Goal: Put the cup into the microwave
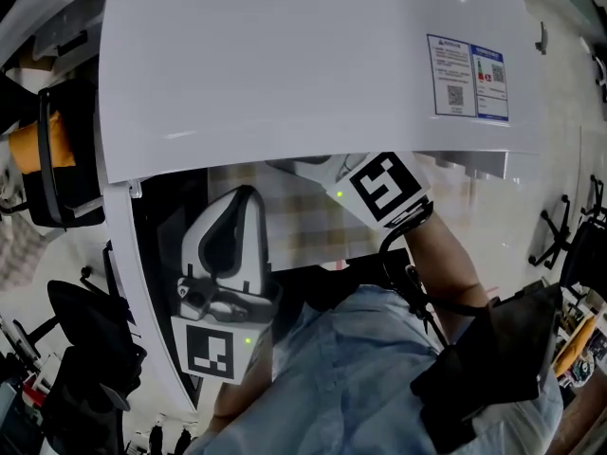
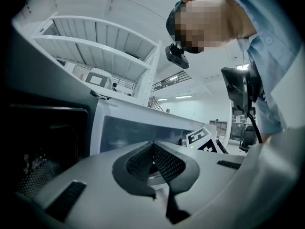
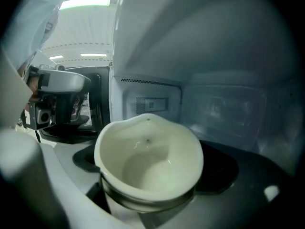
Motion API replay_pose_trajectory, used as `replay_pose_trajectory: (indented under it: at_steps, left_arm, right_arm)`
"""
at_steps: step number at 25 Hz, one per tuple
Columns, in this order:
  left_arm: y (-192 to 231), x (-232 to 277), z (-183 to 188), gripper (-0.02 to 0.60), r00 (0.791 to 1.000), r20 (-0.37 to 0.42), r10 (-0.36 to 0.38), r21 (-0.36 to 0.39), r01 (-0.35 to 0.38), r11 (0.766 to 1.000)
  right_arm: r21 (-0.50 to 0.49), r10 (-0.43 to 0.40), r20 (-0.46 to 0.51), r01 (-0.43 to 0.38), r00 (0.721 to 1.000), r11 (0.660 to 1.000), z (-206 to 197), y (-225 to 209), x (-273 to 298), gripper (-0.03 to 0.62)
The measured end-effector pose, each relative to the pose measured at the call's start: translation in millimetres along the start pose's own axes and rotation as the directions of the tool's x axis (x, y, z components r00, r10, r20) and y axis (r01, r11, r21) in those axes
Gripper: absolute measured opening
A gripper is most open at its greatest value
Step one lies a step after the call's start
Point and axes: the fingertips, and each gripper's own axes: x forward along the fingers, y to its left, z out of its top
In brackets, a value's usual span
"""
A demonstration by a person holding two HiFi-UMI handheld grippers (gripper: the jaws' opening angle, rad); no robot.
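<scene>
Since the right tool [image 3: 151,178] reaches in under the top of the white microwave [image 1: 285,64], only its marker cube shows from the head view. Its own view gives the rest.

- Cup [image 3: 147,151]: cream-white, upright, mouth open to the camera, nothing visible in it. It sits between the right tool's two jaws, which press on its lower wall from either side. The rim looks slightly out of round.
- Place of cup: inside the microwave cavity, well short of the back wall [image 3: 152,104].
- Room: free space ahead of the cup to the back wall, to the tool's right as far as the side wall, and above to the cavity ceiling. I cannot tell whether the base touches the cavity floor.
- Door [image 1: 142,282]: swung open on the tool's left, with its white edge running down past the left tool.
- Left tool [image 2: 153,157]: outside the cavity, just beside the open door, pointing upward. Its jaws are closed together, pads meeting, with nothing between them.
- Checked tabletop [image 1: 303,226]: shows below the microwave's front edge, between the two tools.
</scene>
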Motion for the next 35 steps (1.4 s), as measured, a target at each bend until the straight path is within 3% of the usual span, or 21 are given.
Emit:
replay_pose_trajectory:
  at_steps: [23,35]
  left_arm:
    - [23.4,15.5,-2.1,0.005,0.999,-0.029,0.020,-0.038,-0.021,0.999]
    - [10.2,1.9,4.6,0.005,1.000,-0.009,0.028,-0.013,-0.028,1.000]
  right_arm:
    - [-0.034,-0.054,-0.086,0.051,0.995,0.998,-15.8,-25.6,26.0,0.552]
    - [-0.066,-0.082,-0.099,0.075,0.992,0.995,-20.3,-25.1,26.3,0.554]
